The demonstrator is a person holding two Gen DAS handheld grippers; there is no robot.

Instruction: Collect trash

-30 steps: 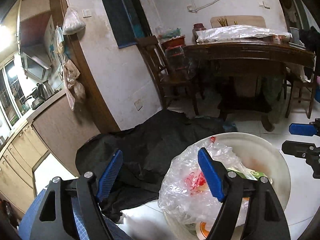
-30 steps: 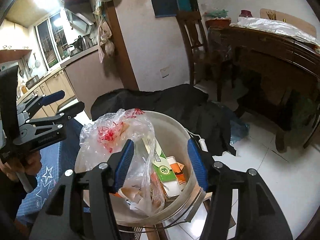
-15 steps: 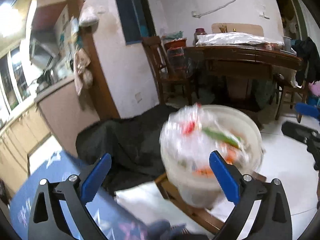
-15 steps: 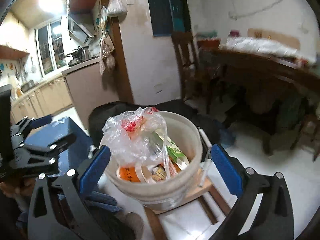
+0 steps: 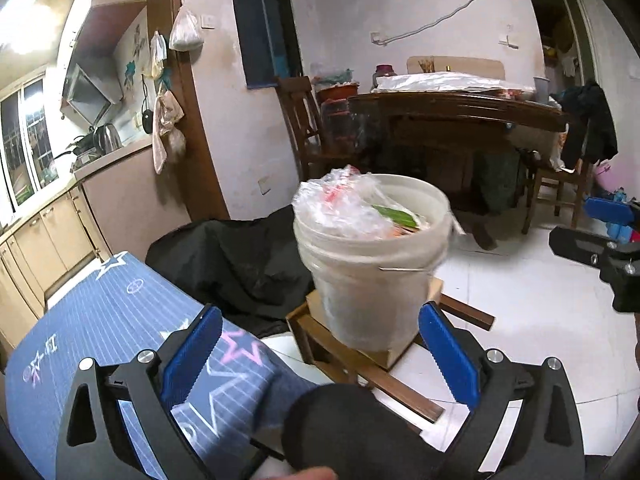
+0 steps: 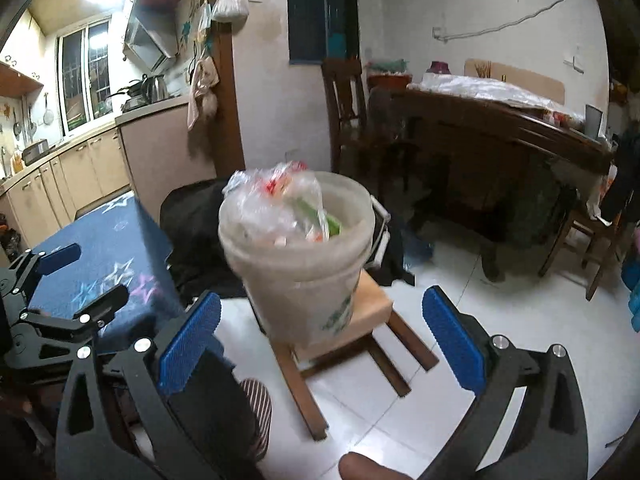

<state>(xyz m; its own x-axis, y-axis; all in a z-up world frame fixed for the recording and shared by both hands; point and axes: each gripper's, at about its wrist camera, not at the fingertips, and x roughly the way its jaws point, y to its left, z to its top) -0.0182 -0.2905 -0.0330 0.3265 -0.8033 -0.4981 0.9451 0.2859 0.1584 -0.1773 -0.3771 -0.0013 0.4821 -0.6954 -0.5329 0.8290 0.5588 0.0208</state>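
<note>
Both tongs have drawn back from the bucket since the earlier frames, when their blue pads stood at its mouth beside the clear plastic bag; their jaws have just been opening, and nothing lies between them now. Left tongs stand spread wide and empty. Right tongs likewise stand wide apart and empty.

From the left tongs outward, the white plastic bucket sits at twelve o'clock on a low wooden stool on the white tiled floor. Clear plastic bag, crumpled and printed in red, rises above the rim on the bucket's left side; a green carton shows beside it. Black cloth lies on the floor at ten o'clock, past a blue star-patterned fabric. From the right tongs the bucket is again at twelve o'clock, slightly blurred, its wire bail handle hanging on the two o'clock side.

Assessment: the bag is light, soft and slippery film; it will crush and may tear or slide under a shallow pinch, so gather a bunched fold at its top. Bucket walls are stiff; with contents it is judged moderately light, best taken at the rim or bail.
</note>
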